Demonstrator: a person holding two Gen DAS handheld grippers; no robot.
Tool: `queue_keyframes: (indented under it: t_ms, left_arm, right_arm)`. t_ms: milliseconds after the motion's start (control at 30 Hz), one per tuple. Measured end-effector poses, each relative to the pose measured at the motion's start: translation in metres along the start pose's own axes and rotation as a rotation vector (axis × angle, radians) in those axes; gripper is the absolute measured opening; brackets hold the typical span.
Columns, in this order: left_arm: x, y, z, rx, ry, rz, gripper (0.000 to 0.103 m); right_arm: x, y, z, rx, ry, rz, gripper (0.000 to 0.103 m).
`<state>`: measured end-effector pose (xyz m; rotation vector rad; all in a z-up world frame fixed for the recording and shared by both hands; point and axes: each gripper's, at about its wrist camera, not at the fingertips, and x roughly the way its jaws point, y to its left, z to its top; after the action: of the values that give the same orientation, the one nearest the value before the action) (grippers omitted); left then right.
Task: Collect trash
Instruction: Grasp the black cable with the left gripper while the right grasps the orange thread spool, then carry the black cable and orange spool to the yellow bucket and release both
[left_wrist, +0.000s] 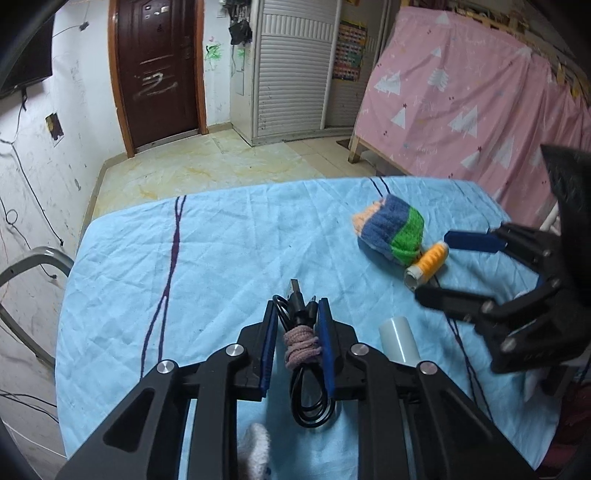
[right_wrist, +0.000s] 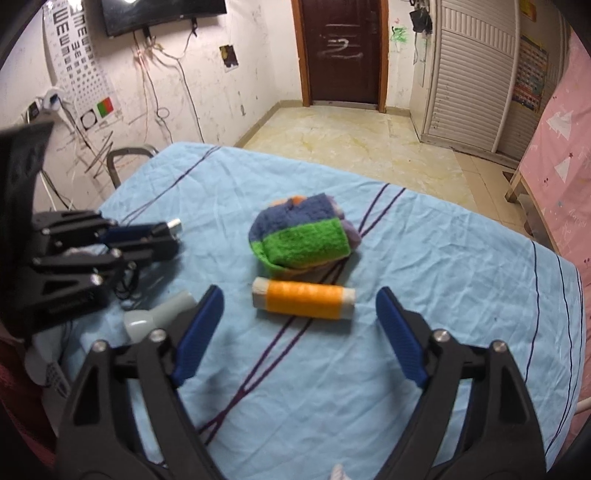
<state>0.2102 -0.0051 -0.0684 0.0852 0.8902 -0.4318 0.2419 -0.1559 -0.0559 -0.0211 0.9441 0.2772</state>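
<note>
My left gripper (left_wrist: 297, 314) is shut on a coiled black USB cable (left_wrist: 300, 341) tied with a pink band, over the blue cloth. It also shows in the right wrist view (right_wrist: 162, 236). My right gripper (right_wrist: 299, 295) is open, its jaws either side of an orange thread spool (right_wrist: 303, 298) lying on the cloth. The spool (left_wrist: 428, 265) and right gripper (left_wrist: 436, 262) show in the left wrist view. A rolled blue-green knit sock (right_wrist: 301, 242) lies just beyond the spool, also in the left wrist view (left_wrist: 391, 229).
A small whitish bottle (right_wrist: 155, 315) lies on the blue cloth (right_wrist: 443, 295) between the grippers, also in the left wrist view (left_wrist: 399, 338). A white fuzzy item (left_wrist: 255, 448) lies at the near edge. A metal chair (left_wrist: 26, 269) stands left; a pink curtain (left_wrist: 461, 92) hangs right.
</note>
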Motion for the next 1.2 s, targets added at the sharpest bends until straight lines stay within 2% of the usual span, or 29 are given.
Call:
queue_keyframes:
  t_ms: [233, 267, 333, 400, 567, 767, 1200]
  left_arm:
    - [-0.004, 0.003, 0.001, -0.018, -0.025, -0.025, 0.012]
    - [-0.004, 0.002, 0.001, -0.018, -0.027, -0.026, 0.013]
    - [-0.004, 0.002, 0.001, -0.018, -0.031, -0.028, 0.013]
    - [-0.006, 0.004, -0.003, -0.017, -0.035, -0.026, 0.013]
    - [-0.007, 0.003, -0.001, -0.013, -0.037, -0.029, 0.013]
    - [-0.022, -0.006, 0.006, -0.017, -0.073, -0.026, 0.013]
    - [-0.054, -0.081, 0.027, 0.083, -0.124, -0.028, 0.013]
  right_arm:
    - [0.011, 0.005, 0.002, -0.027, 0.037, -0.027, 0.079]
    - [0.012, 0.006, 0.002, -0.032, 0.039, -0.034, 0.076]
    - [0.012, 0.008, 0.002, -0.037, 0.032, -0.063, 0.062]
    - [0.012, 0.006, 0.003, -0.031, 0.024, -0.072, 0.056]
    - [0.005, 0.004, 0.001, -0.015, 0.002, -0.075, 0.056]
    - [-0.023, -0.003, -0.002, 0.009, -0.058, -0.070, 0.056]
    - [-0.101, -0.047, -0.029, 0.115, -0.220, -0.098, 0.056]
